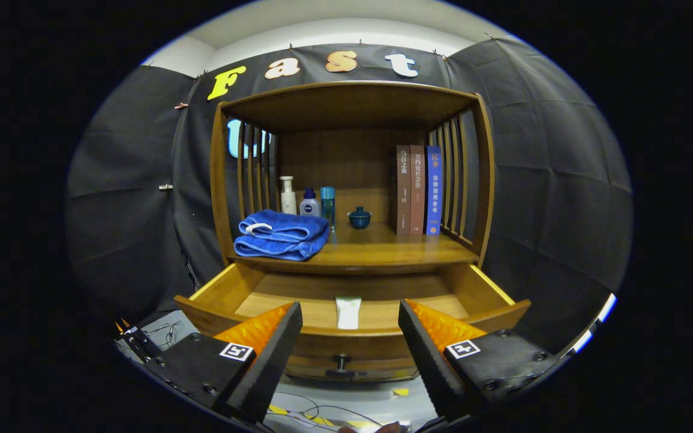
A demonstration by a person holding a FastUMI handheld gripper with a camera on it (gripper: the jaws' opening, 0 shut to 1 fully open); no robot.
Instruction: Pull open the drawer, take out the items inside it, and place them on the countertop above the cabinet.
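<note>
With the wooden drawer (352,313) open, I hold the gripper (350,337) spread and empty (retrieval step pending), and must next reach in for the small white tube (348,311) just ahead.

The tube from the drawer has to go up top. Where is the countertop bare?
Bare countertop lies ahead of the teacup, between towel and books. The left is crowded with towel and bottles. The gripper is open.
</note>
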